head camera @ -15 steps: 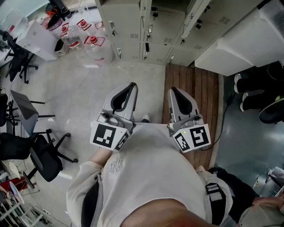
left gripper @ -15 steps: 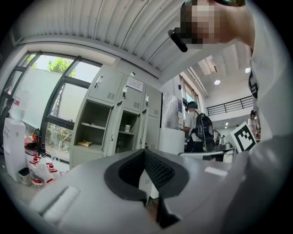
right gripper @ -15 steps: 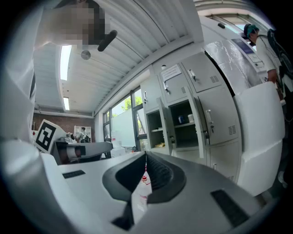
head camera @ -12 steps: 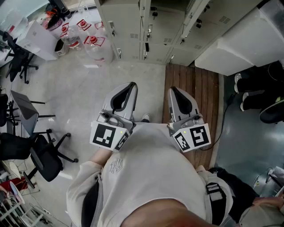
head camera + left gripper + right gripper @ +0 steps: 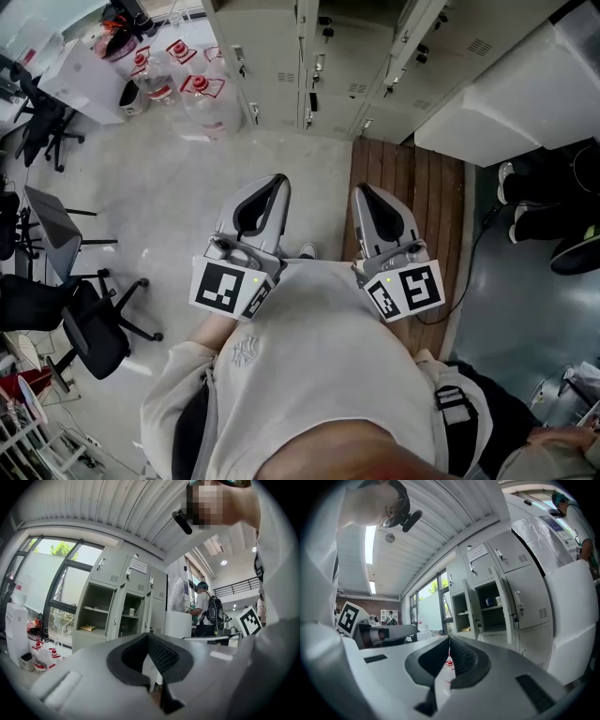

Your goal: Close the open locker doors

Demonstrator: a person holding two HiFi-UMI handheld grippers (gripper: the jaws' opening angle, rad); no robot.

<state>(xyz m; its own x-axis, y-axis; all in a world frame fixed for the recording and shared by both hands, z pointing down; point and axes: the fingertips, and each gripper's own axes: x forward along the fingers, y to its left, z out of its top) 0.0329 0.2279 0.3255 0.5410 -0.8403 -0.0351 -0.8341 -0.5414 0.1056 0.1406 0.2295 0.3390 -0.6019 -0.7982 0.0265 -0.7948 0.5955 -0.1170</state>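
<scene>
A row of grey lockers point(image 5: 281, 56) runs along the top of the head view, several doors standing ajar. In the left gripper view two open compartments point(image 5: 93, 613) show shelves, with an open door point(image 5: 114, 616) between them. The right gripper view shows open compartments point(image 5: 490, 602) and a swung-out door point(image 5: 508, 602). My left gripper point(image 5: 279, 178) and right gripper point(image 5: 361, 187) are held close to the person's chest, well short of the lockers. Both are shut, with nothing between the jaws.
Large water bottles point(image 5: 202, 94) stand on the floor left of the lockers. Office chairs point(image 5: 84, 328) sit at the left. A wooden platform point(image 5: 403, 187) lies under the right gripper, a white cabinet point(image 5: 506, 84) beside it. A person with a backpack point(image 5: 206, 613) stands at the right.
The head view has drifted slightly, so the floor shifts a little. Both grippers keep their place and stay shut.
</scene>
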